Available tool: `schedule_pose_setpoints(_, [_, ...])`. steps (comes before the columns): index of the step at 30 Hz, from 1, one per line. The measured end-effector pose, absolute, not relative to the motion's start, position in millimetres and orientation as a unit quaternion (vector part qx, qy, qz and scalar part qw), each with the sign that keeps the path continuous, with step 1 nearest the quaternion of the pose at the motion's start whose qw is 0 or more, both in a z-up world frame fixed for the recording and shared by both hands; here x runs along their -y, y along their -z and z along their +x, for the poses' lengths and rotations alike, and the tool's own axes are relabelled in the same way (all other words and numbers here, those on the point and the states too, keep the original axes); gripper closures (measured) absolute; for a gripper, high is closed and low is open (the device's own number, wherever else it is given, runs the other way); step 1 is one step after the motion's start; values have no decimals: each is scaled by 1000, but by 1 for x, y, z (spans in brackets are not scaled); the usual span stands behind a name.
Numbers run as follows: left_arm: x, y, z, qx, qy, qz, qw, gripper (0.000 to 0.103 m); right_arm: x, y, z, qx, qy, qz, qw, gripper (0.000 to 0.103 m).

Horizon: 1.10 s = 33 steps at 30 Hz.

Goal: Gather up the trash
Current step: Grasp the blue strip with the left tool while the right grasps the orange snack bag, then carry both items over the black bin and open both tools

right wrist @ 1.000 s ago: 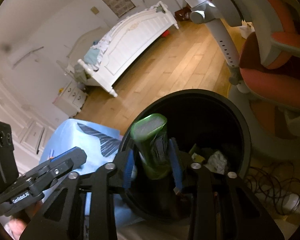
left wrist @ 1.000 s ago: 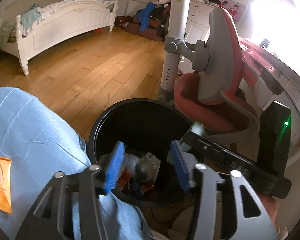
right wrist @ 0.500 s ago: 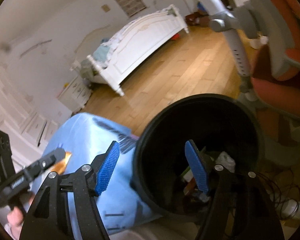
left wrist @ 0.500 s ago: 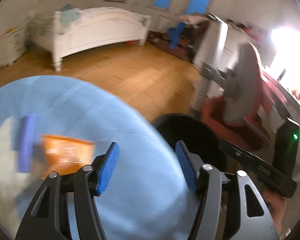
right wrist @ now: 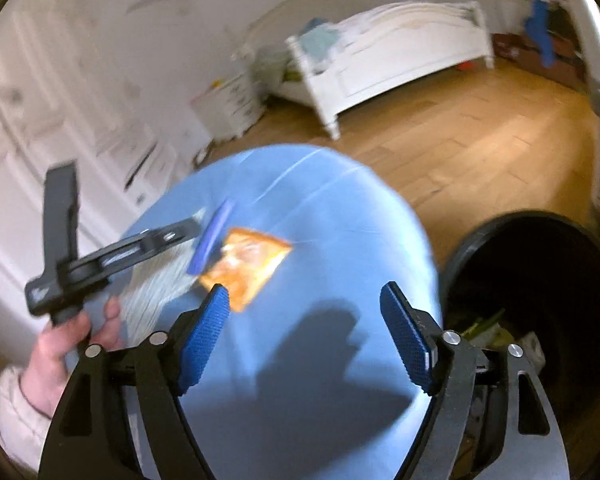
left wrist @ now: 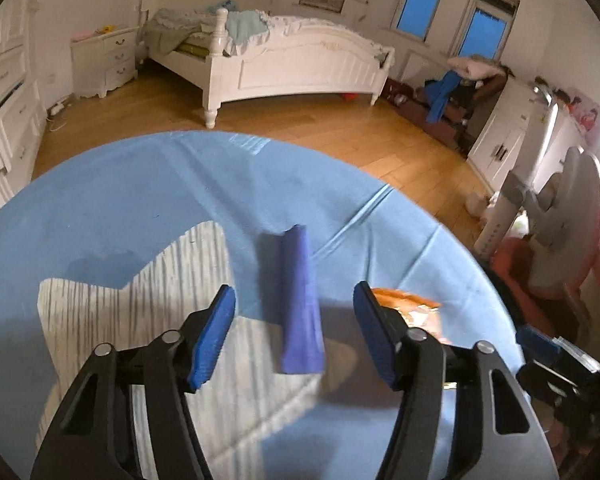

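Note:
A round table under a light blue cloth [left wrist: 140,200] carries a dark blue flattened tube [left wrist: 300,300] and an orange snack packet [left wrist: 416,308] beside it. My left gripper [left wrist: 294,292] hovers over the tube. Its jaws are closing and stand apart on either side of the tube without touching it. The right finger hides part of the packet. My right gripper [right wrist: 304,292] is above the cloth just short of the orange packet [right wrist: 248,264], its jaws opening with nothing between them. The black trash bin [right wrist: 480,232] stands to its right, litter inside.
A hand [right wrist: 60,340] holds the left gripper's black body at the left of the right wrist view. A pale striped patch [left wrist: 140,300] lies on the cloth. A white bed [left wrist: 300,68], a nightstand [left wrist: 108,60] and a red-and-grey chair [left wrist: 572,216] stand around on the wooden floor.
Both grippers swung from over the bin to over the table. The right gripper let go of the green bottle it held above the bin and now stands wide.

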<state>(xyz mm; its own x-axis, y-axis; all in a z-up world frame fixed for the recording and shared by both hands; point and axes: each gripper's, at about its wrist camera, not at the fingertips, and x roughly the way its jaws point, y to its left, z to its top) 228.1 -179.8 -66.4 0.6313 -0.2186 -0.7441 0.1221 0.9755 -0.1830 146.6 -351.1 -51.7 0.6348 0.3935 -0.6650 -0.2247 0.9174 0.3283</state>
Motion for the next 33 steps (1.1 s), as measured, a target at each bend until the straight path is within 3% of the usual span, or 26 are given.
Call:
schedule_pose_setpoints(3, [179, 75, 238, -432, 96, -33, 896, 52, 321, 50, 160, -401, -188, 66, 894, 17])
schedule_pose_setpoints(7, [182, 76, 238, -425, 106, 1, 899, 56, 289, 52, 181, -416, -197, 16, 887, 17])
schedule_pose_setpoints(9, [182, 76, 241, -426, 105, 11, 899, 67, 279, 56, 190, -421, -198, -2, 885, 17])
schedule_pose_setpoints(11, [179, 76, 245, -426, 97, 17, 899, 84, 268, 61, 201, -432, -196, -22, 880, 17])
schedule_pose_setpoints(14, [166, 76, 249, -427, 96, -11, 899, 87, 257, 71, 217, -455, -188, -42, 870, 22])
schedule_pose_setpoints(16, [160, 75, 248, -426, 89, -20, 900, 87, 252, 73, 221, -460, -171, -60, 869, 42])
schedule_pose_setpoints(18, [154, 73, 245, -421, 90, -33, 902, 87, 251, 72, 223, -460, -170, -56, 870, 52])
schedule_pose_setpoints(25, [147, 59, 230, -399, 93, -53, 911, 87, 279, 61, 213, -431, -195, 19, 881, 57])
schedule_pose_setpoints(33, [192, 26, 216, -364, 149, -45, 918, 87, 369, 16, 163, -316, -164, 143, 924, 57])
